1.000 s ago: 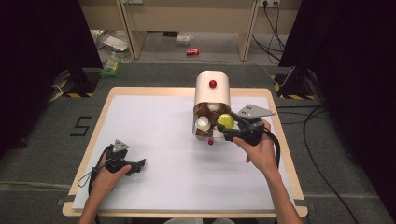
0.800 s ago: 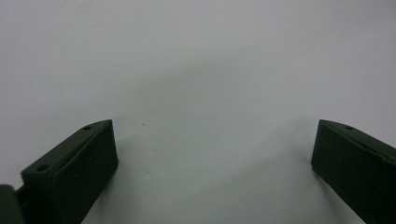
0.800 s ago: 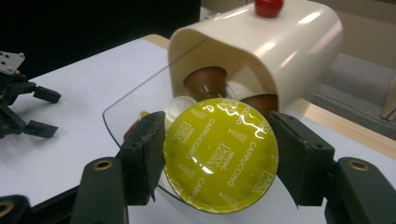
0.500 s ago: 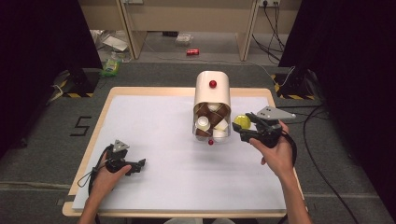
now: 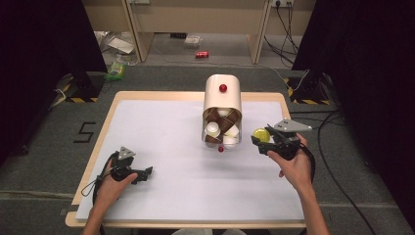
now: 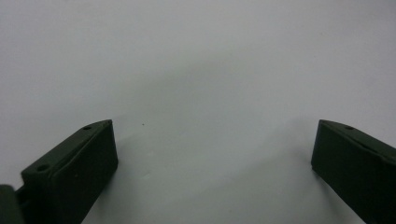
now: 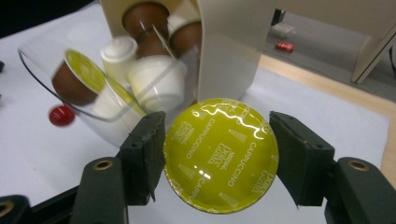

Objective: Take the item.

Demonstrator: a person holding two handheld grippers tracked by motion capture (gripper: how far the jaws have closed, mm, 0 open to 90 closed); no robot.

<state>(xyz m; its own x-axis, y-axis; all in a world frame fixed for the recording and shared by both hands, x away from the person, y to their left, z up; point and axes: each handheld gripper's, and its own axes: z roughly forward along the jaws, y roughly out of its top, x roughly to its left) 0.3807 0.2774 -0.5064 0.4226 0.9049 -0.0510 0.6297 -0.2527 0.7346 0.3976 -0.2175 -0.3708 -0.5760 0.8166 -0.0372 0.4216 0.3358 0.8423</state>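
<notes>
A cream capsule dispenser [image 5: 222,100] [image 7: 224,56] with a red knob stands at the table's middle back, its clear front bin [image 7: 70,100] holding several brown and white coffee capsules [image 5: 220,128]. My right gripper [image 5: 261,138] [image 7: 219,154] hovers just right of the bin, shut on a capsule with a yellow-green foil lid [image 5: 261,134] [image 7: 220,154]; the jaws press on its rim from both sides. My left gripper [image 5: 145,174] [image 6: 212,154] rests low at the front left, open, with bare white tabletop between its jaws.
The white table mat [image 5: 166,147] lies inside a wooden edge [image 5: 105,132]. A small red knob [image 5: 221,149] sits at the bin's front. Beyond the table, wooden furniture legs, cables and a red can [image 5: 201,54] lie on the floor.
My right gripper has drawn back from the dispenser's bin to the right and slightly down, carrying the yellow-green capsule. The left gripper has stayed still.
</notes>
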